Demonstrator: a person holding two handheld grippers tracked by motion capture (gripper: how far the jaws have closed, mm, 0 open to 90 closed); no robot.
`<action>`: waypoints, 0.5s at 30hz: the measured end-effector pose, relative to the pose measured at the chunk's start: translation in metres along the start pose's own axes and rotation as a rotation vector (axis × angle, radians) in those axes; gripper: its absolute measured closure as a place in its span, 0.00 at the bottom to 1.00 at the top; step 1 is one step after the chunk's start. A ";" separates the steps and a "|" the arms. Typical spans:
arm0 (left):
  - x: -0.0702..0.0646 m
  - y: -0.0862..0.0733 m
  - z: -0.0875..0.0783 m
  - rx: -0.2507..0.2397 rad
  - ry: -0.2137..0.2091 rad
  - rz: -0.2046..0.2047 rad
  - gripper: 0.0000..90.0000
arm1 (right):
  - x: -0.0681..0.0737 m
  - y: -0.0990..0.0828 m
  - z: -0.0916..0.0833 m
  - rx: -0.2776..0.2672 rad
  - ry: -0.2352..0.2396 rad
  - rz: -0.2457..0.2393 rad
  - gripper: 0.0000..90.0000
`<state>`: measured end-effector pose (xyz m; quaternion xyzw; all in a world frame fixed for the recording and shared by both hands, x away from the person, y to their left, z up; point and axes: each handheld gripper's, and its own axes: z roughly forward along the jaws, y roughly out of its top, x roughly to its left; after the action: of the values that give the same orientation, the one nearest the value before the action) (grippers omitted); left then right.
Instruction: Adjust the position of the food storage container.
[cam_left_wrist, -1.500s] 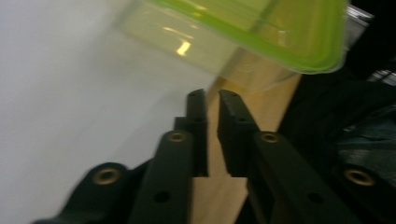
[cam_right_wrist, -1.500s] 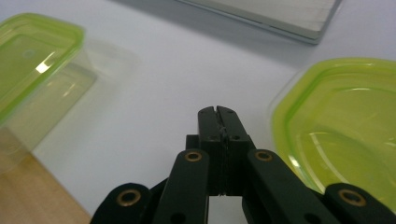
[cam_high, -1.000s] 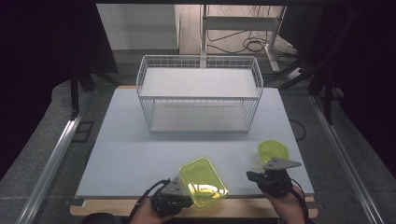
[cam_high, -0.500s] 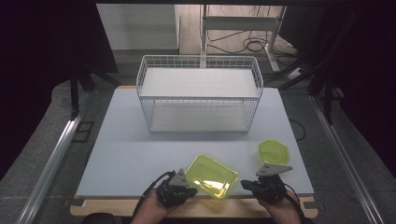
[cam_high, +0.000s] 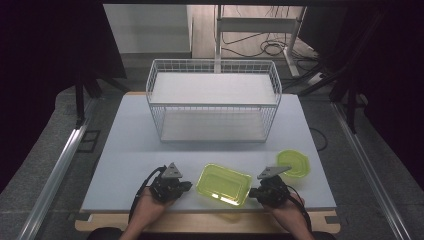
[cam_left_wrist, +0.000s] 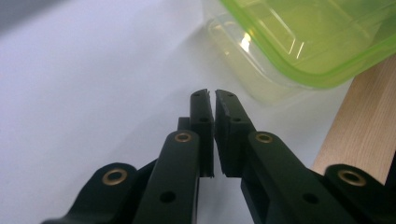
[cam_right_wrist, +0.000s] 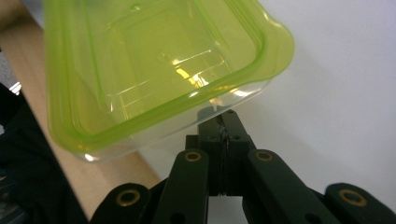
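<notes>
The green container (cam_high: 224, 184) lies on the near edge of the tabletop (cam_high: 130, 150) in the high view, its long axis running left to right, between the left gripper (cam_high: 186, 186) and the right gripper (cam_high: 253, 192); the right one sits closer. In the left gripper view, the fingers (cam_left_wrist: 201, 112) are almost shut on nothing, the container (cam_left_wrist: 299, 42) lying just beyond and to the right. In the right gripper view, the fingers (cam_right_wrist: 233, 126) are closed and empty, tips under the container's rim (cam_right_wrist: 243, 88).
</notes>
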<state>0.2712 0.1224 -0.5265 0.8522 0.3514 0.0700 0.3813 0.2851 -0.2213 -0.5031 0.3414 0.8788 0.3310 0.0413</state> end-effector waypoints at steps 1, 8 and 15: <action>0.000 0.000 0.000 -0.003 -0.001 -0.003 0.95 | -0.002 0.002 0.002 0.004 -0.001 0.002 0.99; 0.002 -0.001 0.000 -0.008 0.001 -0.011 0.95 | -0.010 0.016 0.017 0.008 0.014 -0.004 0.99; 0.002 -0.006 -0.010 0.002 0.022 -0.002 0.94 | -0.010 0.033 0.033 0.010 0.035 -0.035 0.99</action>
<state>0.2656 0.1323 -0.5242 0.8514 0.3566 0.0787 0.3765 0.3212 -0.1909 -0.5102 0.3202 0.8868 0.3319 0.0300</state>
